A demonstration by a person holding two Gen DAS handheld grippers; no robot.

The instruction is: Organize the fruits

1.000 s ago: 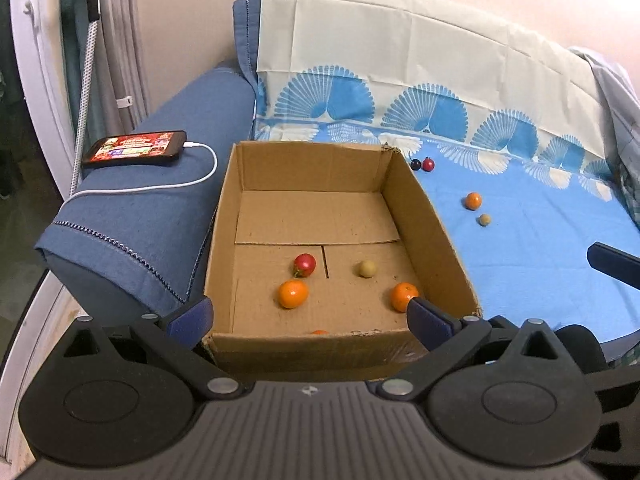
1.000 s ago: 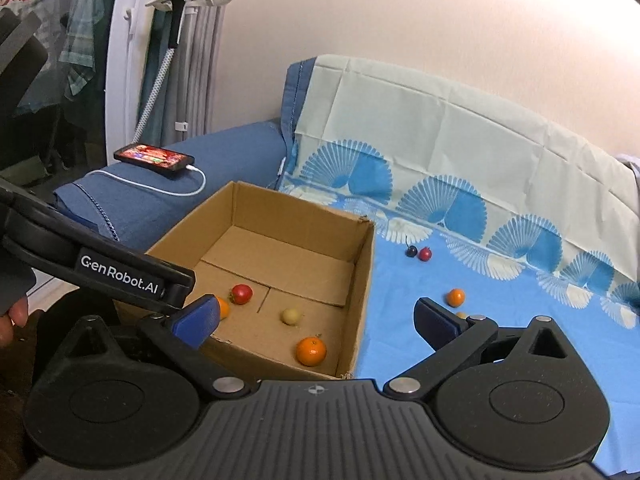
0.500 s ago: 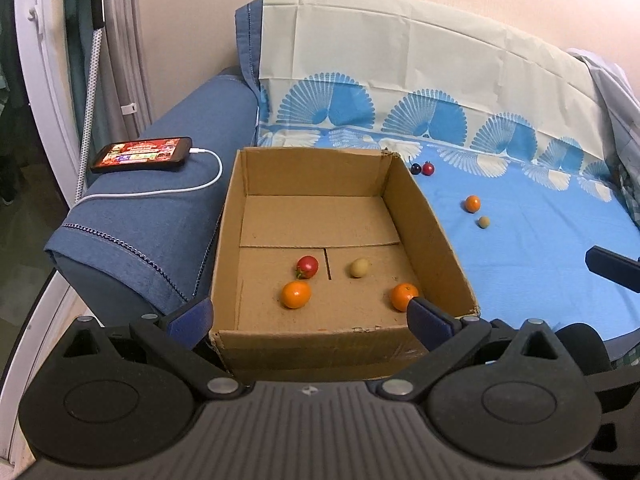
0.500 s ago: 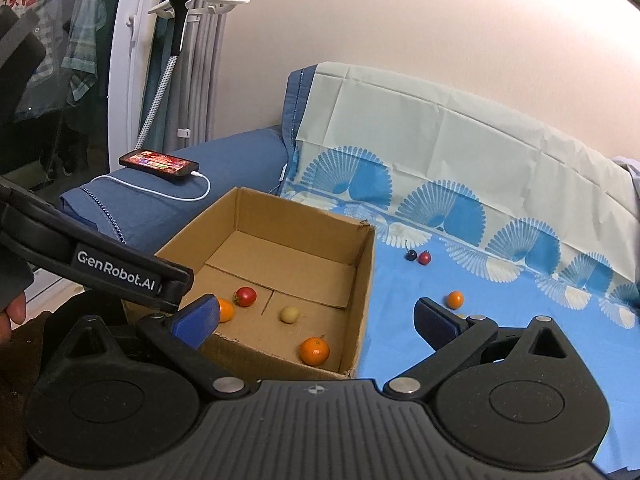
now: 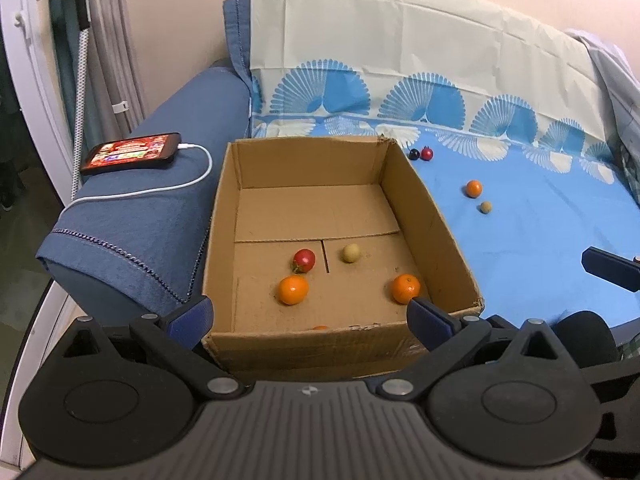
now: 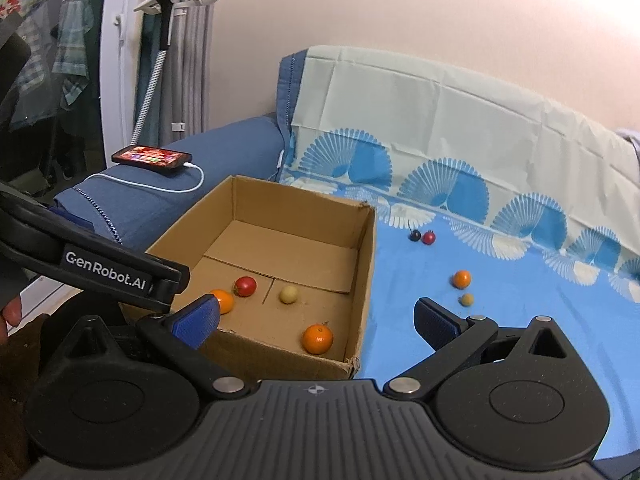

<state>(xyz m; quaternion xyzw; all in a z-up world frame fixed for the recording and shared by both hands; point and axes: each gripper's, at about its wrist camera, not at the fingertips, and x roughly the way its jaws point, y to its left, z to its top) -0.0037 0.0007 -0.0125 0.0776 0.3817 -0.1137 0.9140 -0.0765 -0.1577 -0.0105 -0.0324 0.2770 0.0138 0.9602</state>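
Both wrist views have drawn back slightly from the cardboard box; a pale fruit rolled a little.

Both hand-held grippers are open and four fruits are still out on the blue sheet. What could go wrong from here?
1. The small tan fruit lies close to the orange fruit; the right hand-held gripper may nudge one away while grasping the other.
2. The dark berry and red berry sit side by side and could roll on the soft sheet.
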